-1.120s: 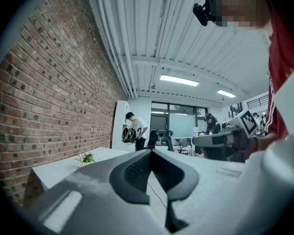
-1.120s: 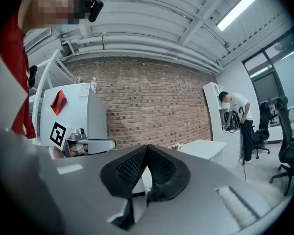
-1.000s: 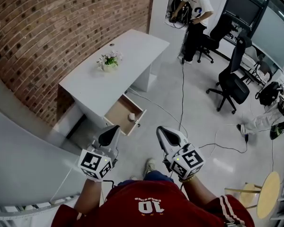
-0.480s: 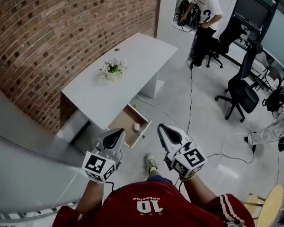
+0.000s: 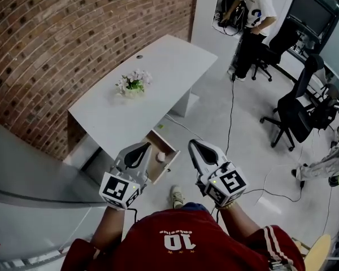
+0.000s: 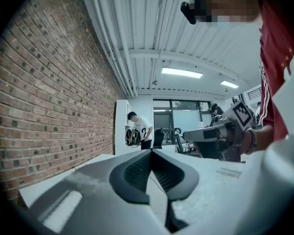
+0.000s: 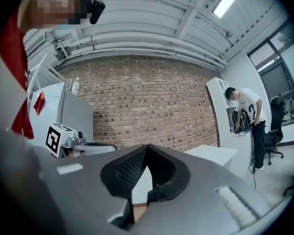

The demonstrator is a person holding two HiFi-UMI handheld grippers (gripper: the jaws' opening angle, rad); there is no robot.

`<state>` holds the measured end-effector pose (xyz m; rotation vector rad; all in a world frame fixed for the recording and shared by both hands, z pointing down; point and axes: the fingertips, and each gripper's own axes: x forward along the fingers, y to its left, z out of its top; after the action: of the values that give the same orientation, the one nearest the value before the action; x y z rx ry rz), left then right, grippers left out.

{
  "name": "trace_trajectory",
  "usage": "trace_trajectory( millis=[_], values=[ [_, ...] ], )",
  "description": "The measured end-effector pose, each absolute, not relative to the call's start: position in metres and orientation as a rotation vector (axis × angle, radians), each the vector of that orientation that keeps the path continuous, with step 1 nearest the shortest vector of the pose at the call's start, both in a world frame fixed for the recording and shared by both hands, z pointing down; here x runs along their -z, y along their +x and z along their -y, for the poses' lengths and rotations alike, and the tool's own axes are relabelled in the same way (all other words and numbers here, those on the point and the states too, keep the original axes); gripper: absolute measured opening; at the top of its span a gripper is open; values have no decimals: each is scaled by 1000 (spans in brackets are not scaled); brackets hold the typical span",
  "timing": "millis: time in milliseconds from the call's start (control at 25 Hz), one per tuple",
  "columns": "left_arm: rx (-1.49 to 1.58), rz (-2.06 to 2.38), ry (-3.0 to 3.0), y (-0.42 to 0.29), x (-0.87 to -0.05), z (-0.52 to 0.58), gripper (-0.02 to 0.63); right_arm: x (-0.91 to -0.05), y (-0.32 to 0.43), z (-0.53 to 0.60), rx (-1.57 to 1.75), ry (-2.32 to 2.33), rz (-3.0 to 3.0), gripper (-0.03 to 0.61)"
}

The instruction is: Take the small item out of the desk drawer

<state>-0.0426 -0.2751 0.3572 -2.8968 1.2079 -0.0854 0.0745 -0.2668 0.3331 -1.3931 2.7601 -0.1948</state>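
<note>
The small item [image 5: 160, 157] lies in the open drawer [image 5: 170, 162] that juts from the near edge of the white desk [image 5: 158, 66], close to the drawer's front wall. It is pale and rounded, too small to show any long axis.

From the head view, the drawer sits ahead of and below both grippers. The left gripper [image 5: 141, 149] has its tip just beside the item in the picture, overlapping the drawer's left side. The right gripper [image 5: 194, 145] points past the drawer's right side, a little farther off. The left looks the nearer of the 2, though both appear to be held well above the drawer, so the coming move is probably a reach forward and down.

Both grippers are closed with nothing in them. In each gripper view the 2 jaws meet at their tips, with only floor or desk showing through the gap behind. Either would need to open before taking the item.

Only 1 thing shows in the drawer. The left gripper hides part of its wooden floor. A small flower pot [image 5: 133, 84] stands on the desk top, near its left edge.
</note>
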Motion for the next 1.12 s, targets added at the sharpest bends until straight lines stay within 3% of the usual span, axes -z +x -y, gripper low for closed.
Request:
trace_trajectory(
  millis=[240, 320, 640, 1120],
  values=[
    [164, -1195, -2862, -49, -366, 282, 5, -341, 66, 273, 236, -1374, -2786, 3],
    [155, -1192, -2884, -48, -367, 279, 83, -344, 63, 273, 241, -1367, -2792, 3],
    [197, -1165, -2892, -45, -376, 277, 220, -345, 60, 270, 253, -1349, -2793, 3],
    [453, -991, -2819, -36, -439, 292, 242, -369, 70, 273, 292, -1371, -2812, 3]
  ],
)
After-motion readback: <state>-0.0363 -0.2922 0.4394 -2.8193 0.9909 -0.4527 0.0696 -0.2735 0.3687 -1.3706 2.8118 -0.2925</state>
